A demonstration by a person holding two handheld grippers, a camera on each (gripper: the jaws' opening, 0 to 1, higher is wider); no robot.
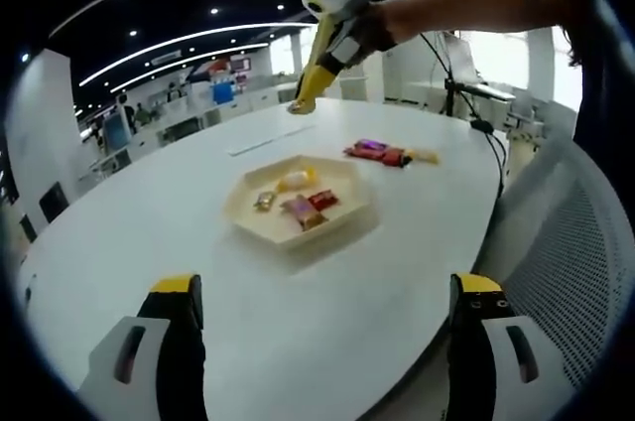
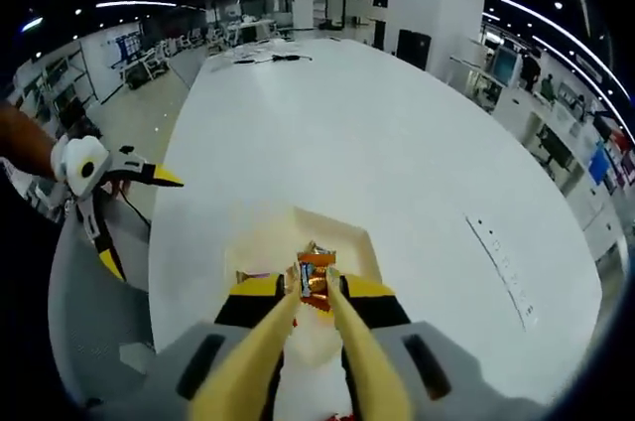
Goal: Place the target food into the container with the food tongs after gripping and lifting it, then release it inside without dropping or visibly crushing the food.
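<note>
The right gripper [image 2: 316, 294] hangs above the tray [image 2: 362, 242] on the white worktop [image 2: 397, 123], its tongs [image 2: 283, 342] pinching an orange candy [image 2: 316, 280]. In the left gripper view that gripper [image 1: 301, 103] is raised beyond the tray [image 1: 347, 214], which holds several wrapped candies [image 1: 298, 205]; more wrappers [image 1: 382, 152] lie just past it. The left gripper [image 1: 327, 307] hovers low, its jaws spread and empty.
</note>
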